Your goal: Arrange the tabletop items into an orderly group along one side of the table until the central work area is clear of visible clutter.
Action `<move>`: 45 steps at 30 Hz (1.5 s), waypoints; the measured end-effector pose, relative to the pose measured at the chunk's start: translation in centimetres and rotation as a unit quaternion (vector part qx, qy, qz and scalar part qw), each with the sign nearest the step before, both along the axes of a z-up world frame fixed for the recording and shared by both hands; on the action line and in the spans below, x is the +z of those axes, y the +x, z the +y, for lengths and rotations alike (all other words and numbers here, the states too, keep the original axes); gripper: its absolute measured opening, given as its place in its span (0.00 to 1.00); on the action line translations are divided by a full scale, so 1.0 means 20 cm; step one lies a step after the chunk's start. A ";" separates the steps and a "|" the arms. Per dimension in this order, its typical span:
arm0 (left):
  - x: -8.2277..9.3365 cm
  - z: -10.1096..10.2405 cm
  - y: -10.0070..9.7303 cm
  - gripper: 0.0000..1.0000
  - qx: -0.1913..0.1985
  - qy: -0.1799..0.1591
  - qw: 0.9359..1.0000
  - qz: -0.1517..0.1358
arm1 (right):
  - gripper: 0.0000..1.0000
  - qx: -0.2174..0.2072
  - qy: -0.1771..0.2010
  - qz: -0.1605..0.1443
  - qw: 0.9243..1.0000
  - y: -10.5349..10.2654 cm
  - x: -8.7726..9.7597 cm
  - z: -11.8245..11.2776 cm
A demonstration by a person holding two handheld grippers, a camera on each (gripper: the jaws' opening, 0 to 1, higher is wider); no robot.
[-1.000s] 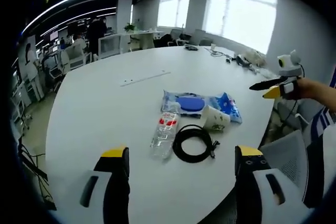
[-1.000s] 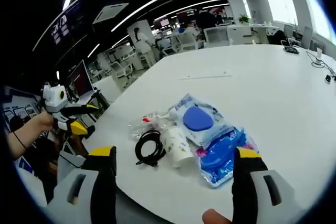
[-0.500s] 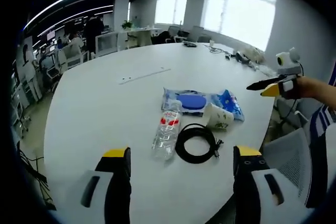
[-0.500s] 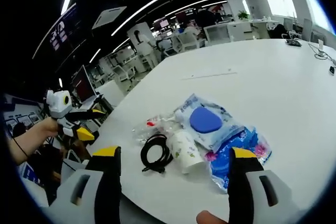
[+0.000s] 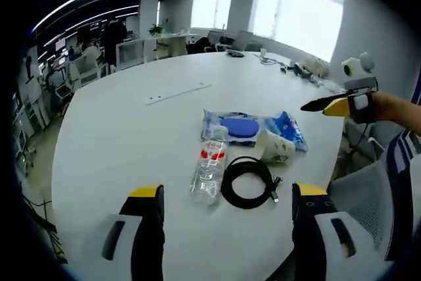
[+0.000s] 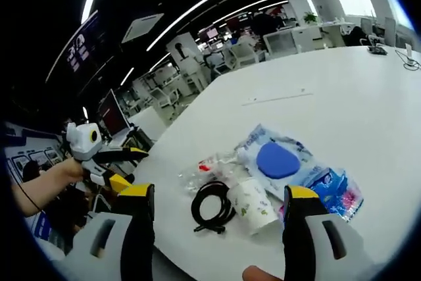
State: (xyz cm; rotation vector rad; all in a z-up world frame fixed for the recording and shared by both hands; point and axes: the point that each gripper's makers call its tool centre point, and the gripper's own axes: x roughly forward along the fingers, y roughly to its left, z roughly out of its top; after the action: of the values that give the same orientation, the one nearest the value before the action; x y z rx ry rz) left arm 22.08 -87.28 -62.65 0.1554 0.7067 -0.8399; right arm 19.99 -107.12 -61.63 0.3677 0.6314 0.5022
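The clutter sits bunched near the edge of the white tabletop [image 5: 118, 136]: a clear plastic bottle [image 5: 208, 169] lying flat, a coiled black cable [image 5: 248, 182] just beside it, a tipped paper cup [image 5: 274, 148], and two blue wipe packs [image 5: 252, 127] behind them. The left gripper [image 5: 227, 195] hangs over the near edge with jaws wide apart, holding nothing. Same deal for the right gripper [image 6: 214, 195], spread and empty above the cable [image 6: 212, 204] and cup [image 6: 253, 205].

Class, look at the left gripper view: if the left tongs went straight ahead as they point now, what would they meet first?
Probably the coiled black cable or the clear bottle beside it; both lie between the open left tongs, though depth is unclear.
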 end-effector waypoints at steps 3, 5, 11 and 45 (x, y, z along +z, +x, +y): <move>-0.01 0.00 0.01 0.75 -0.001 0.003 1.000 0.001 | 0.78 -0.003 0.001 0.003 1.000 0.03 -0.01 0.00; -0.02 0.00 0.02 0.75 -0.002 0.004 1.000 0.003 | 0.78 -0.005 0.003 0.005 1.000 0.05 -0.01 0.00; -0.04 -0.01 0.03 0.75 -0.004 0.003 1.000 0.009 | 0.76 -0.002 -0.029 0.008 1.000 0.10 -0.04 -0.01; -0.17 -0.07 0.17 0.70 -0.003 -0.017 1.000 0.026 | 0.73 -0.042 0.028 0.063 0.997 0.36 -0.19 0.11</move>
State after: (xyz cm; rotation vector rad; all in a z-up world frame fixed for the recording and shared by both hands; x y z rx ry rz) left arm 25.51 -88.73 -66.00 0.1050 0.7406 -0.8639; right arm 27.12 -104.96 -65.40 0.4805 0.7222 0.4193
